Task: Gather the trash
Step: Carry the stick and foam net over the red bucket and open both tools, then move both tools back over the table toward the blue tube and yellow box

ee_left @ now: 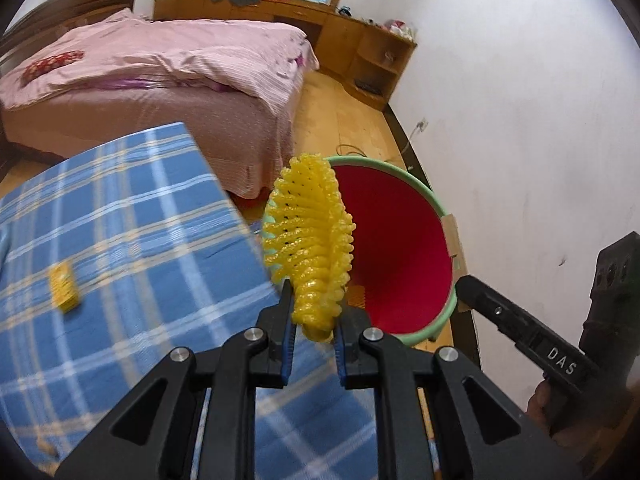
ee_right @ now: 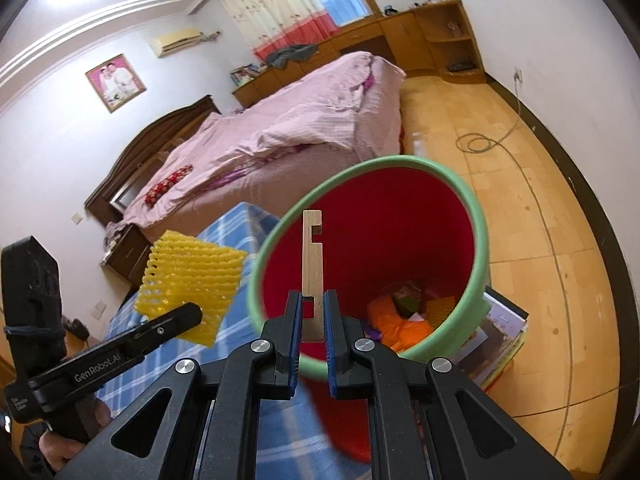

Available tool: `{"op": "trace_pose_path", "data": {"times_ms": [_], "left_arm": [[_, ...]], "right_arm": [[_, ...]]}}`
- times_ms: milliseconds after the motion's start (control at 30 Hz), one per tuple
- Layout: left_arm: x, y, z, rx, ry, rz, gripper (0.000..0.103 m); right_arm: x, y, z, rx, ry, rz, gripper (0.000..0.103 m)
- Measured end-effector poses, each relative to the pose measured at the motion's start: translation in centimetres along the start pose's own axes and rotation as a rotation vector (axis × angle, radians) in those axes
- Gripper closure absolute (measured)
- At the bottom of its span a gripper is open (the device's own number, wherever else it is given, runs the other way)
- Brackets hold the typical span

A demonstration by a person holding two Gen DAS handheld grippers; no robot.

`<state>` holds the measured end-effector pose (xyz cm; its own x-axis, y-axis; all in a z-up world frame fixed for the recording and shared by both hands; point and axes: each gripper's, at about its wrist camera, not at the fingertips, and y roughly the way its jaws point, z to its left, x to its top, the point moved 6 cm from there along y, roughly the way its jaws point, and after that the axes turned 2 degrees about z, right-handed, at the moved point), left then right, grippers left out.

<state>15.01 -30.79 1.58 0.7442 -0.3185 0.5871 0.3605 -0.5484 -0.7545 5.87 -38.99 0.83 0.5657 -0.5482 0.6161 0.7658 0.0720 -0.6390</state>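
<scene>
My left gripper (ee_left: 314,312) is shut on a yellow foam net sleeve (ee_left: 310,236) and holds it up beside the near rim of a red bin with a green rim (ee_left: 400,240). The sleeve also shows in the right wrist view (ee_right: 192,280), left of the bin (ee_right: 400,248). My right gripper (ee_right: 313,312) is shut on a thin notched wooden piece (ee_right: 312,256) that stands upright over the bin's mouth. Orange and other scraps (ee_right: 404,312) lie at the bin's bottom. A small yellow packet (ee_left: 64,288) lies on the blue plaid table cover (ee_left: 120,240).
A bed with a pink quilt (ee_left: 160,64) stands behind the table. Wooden cabinets (ee_left: 360,48) line the far wall. A cable (ee_right: 500,140) runs over the wooden floor. Books (ee_right: 500,332) are stacked beside the bin, near the white wall (ee_left: 520,120).
</scene>
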Motion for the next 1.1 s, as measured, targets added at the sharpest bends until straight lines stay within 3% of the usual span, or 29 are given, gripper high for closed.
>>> {"op": "trace_pose_path", "data": {"times_ms": [200,300,533,733,1100], "left_arm": [[1.0,3.6,-1.6,-0.008,0.054,0.039,0.083],[0.9,4.5,-1.9,0.030,0.082,0.051,0.070],[0.5,5.2,-2.0,0.059,0.104,0.069,0.069],[0.3,3.8,-1.2,0.069,0.086,0.055,0.069],[-0.7,-2.6,2.8,0.129,0.030,-0.016,0.069]], "right_arm": [[0.6,1.8,-2.6,-0.029,0.026,0.010,0.092],[0.6,2.4,-3.4,-0.034,0.040,0.013,0.090],[0.6,2.6,-4.2,-0.020,0.082,0.012,0.087],[0.5,1.4,-3.4,-0.006,0.076,-0.003,0.083],[-0.9,-2.4,1.3,0.054,0.025,-0.019,0.061]]}}
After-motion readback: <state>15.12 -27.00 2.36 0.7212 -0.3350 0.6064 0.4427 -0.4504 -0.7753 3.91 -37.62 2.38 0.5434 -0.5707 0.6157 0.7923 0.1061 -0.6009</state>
